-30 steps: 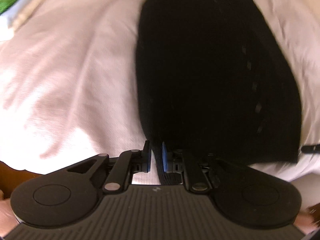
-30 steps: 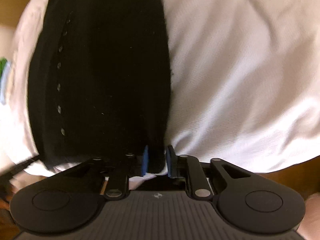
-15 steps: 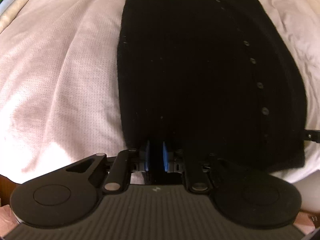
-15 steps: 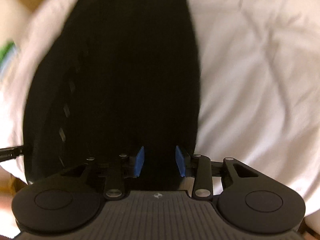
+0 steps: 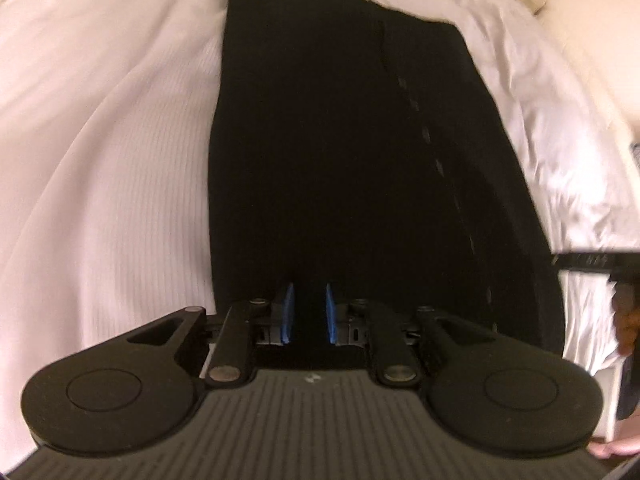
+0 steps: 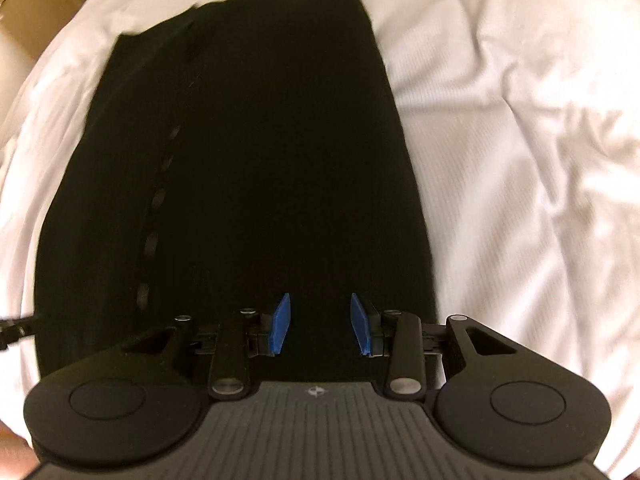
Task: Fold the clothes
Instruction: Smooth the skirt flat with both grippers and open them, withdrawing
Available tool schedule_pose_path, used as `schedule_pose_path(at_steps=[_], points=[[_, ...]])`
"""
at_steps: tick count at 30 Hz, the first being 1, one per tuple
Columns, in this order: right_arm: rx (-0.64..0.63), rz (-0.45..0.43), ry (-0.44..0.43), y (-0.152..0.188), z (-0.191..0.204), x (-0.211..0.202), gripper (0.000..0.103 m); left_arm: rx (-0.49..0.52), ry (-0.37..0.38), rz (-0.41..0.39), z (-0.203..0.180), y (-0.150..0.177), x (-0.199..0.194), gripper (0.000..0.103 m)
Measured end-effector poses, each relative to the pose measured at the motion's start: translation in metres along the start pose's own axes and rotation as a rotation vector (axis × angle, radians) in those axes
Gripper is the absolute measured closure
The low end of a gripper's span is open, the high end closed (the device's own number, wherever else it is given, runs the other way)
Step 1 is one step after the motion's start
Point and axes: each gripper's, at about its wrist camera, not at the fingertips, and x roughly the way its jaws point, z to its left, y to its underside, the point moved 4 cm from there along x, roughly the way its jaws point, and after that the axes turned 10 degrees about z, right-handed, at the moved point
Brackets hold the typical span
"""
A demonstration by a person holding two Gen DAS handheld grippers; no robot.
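One black garment [image 5: 320, 152], folded into a long narrow strip, lies flat on a white bed sheet [image 5: 108, 168]. In the left wrist view its long axis runs from 6 o'clock, at the gripper, up to 12 o'clock, where its far end shows a stepped edge. A row of small pale buttons [image 5: 438, 168] follows that same axis, set toward the 3 o'clock side. In the right wrist view the strip again runs from 6 to 12 o'clock, leaning slightly toward 11, with the buttons [image 6: 158, 196] toward the 9 o'clock side.

Both grippers sit at the near end of the strip, pointing steeply down. The left gripper [image 5: 308, 318] has its blue pads [image 5: 287, 316] drawn close, a narrow gap between them filled with dark cloth; whether they pinch a fold I cannot tell for certain, though the jaws are almost closed. The right gripper [image 6: 319, 322] has just been opening; its blue pads [image 6: 280, 322] stand apart over the garment and press on nothing.

At 3 o'clock in the left wrist view a black bar [image 5: 588, 260] reaches in beside the garment's edge, and a hand [image 5: 612, 448] shows at 4 o'clock
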Motion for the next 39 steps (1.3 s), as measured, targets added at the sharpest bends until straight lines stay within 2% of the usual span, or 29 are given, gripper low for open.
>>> schedule_pose_path(at_steps=[3,5,9,10,11,13,15,17,19,20,22,23,24,27,29,33,35,38,39], points=[[0.021,0.014,0.023,-0.013,0.007,0.016,0.062,0.006,0.036,0.005,0.022,-0.049,0.019,0.1],[0.036,0.025,0.039,-0.016,0.009,0.024,0.061,0.002,0.044,0.0,0.035,-0.084,0.029,0.1],[0.081,0.033,0.05,-0.017,0.009,0.03,0.059,0.019,-0.011,-0.037,0.042,-0.147,0.035,0.1],[0.092,0.033,0.052,-0.018,0.008,0.03,0.059,0.022,-0.023,-0.052,0.042,-0.177,0.039,0.1],[0.103,0.024,0.055,-0.021,0.008,0.028,0.059,0.023,-0.035,-0.076,0.041,-0.212,0.041,0.098],[0.119,-0.031,0.061,-0.031,0.008,0.02,0.059,0.022,-0.057,-0.117,0.045,-0.24,0.038,0.094],[0.131,-0.085,0.045,-0.045,0.007,0.014,0.058,0.022,-0.046,-0.122,0.049,-0.262,0.042,0.088],[0.137,-0.118,0.008,-0.061,0.007,0.013,0.054,0.068,-0.08,-0.107,0.048,-0.282,0.053,0.088],[0.123,-0.102,0.002,-0.074,0.007,0.025,0.053,0.117,-0.142,-0.103,0.044,-0.299,0.061,0.091],[0.117,-0.089,0.03,-0.078,0.005,0.032,0.053,0.113,-0.164,-0.122,0.044,-0.305,0.061,0.091],[0.123,-0.087,0.075,-0.083,-0.001,0.04,0.053,0.037,-0.227,-0.204,0.049,-0.314,0.046,0.09],[0.138,-0.1,0.087,-0.084,-0.006,0.04,0.053,-0.012,-0.262,-0.249,0.052,-0.319,0.037,0.077],[0.158,-0.114,0.081,-0.084,-0.009,0.037,0.053,-0.053,-0.282,-0.285,0.055,-0.321,0.028,0.073],[0.171,-0.149,0.07,-0.067,-0.013,0.018,0.053,-0.068,-0.199,-0.256,0.057,-0.296,0.002,0.076],[0.147,-0.16,0.075,-0.049,-0.012,0.007,0.052,0.011,-0.167,-0.211,0.056,-0.252,-0.021,0.08],[0.068,-0.142,0.069,0.005,-0.001,-0.006,0.052,0.217,-0.163,-0.134,-0.036,-0.131,-0.011,0.079],[0.02,-0.133,0.059,0.038,0.006,-0.011,0.052,0.28,-0.155,-0.106,-0.047,-0.054,-0.025,0.079],[-0.079,-0.133,0.058,0.098,0.016,-0.014,0.052,0.232,-0.167,-0.065,-0.065,0.029,-0.011,0.079],[-0.113,-0.127,0.073,0.105,0.047,-0.013,0.052,0.194,-0.185,-0.044,-0.064,0.052,-0.008,0.079]])
